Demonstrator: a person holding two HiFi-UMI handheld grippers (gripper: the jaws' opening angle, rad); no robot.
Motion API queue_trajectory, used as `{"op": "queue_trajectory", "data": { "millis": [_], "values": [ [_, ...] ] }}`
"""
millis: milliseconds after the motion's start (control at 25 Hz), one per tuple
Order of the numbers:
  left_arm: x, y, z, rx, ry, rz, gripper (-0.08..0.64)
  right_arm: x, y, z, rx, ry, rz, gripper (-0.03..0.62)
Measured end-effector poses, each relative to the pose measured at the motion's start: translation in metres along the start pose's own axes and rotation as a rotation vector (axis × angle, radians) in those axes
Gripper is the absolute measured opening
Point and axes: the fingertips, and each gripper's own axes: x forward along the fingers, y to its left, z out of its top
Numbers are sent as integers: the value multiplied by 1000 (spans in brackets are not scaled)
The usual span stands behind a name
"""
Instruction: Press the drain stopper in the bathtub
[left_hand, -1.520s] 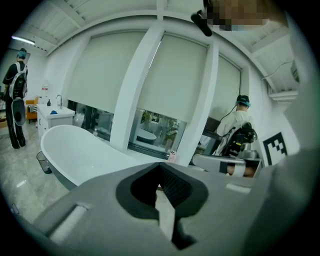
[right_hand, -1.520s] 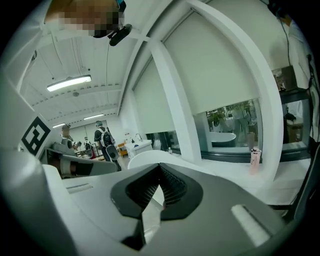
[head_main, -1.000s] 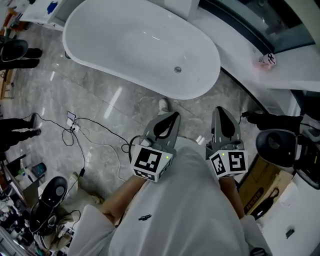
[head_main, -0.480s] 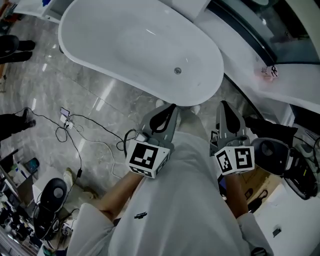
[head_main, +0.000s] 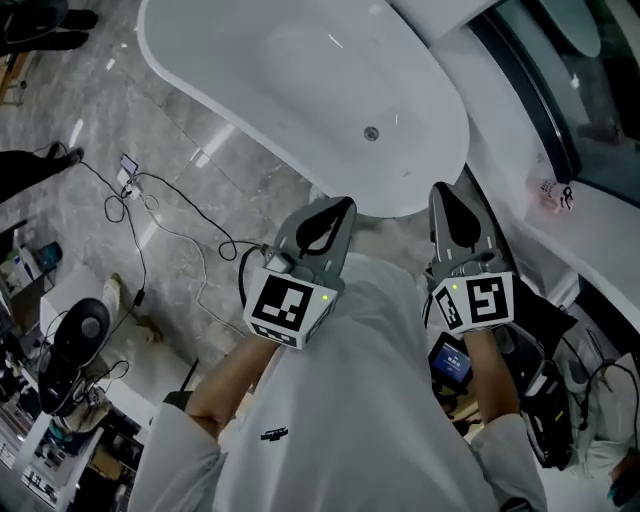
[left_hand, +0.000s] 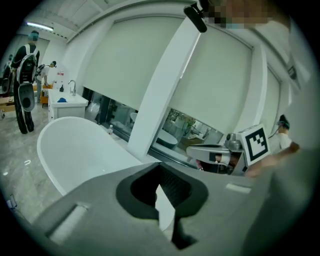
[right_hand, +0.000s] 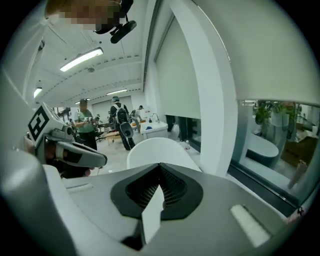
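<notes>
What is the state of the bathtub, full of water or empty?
Empty. The head view shows the bathtub with a bare white bottom and the drain stopper in plain sight, no water over it.

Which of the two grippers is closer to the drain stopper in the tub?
Left, slightly. The left gripper is outside the bathtub rim, nearly in line with the drain stopper; the right gripper is outside too, further right.
</notes>
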Motion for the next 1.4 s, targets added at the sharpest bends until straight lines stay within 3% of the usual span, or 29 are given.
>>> {"op": "queue_trajectory", "data": {
  "millis": [320,600,920,1400],
  "values": [
    [68,23,-13,-77,67,150,0,69,-45,-33,-38,82,185,-6],
    [109,34,-33,-116,86,173,0,104,-57,-71,-52,155,281,-6],
    [153,77,-78,-234,72,207,0,157,-57,-124,-31,208,279,-5],
    [217,138,-172,-318,91,256,0,244,-74,-223,-12,248,217,3]
  ]
}}
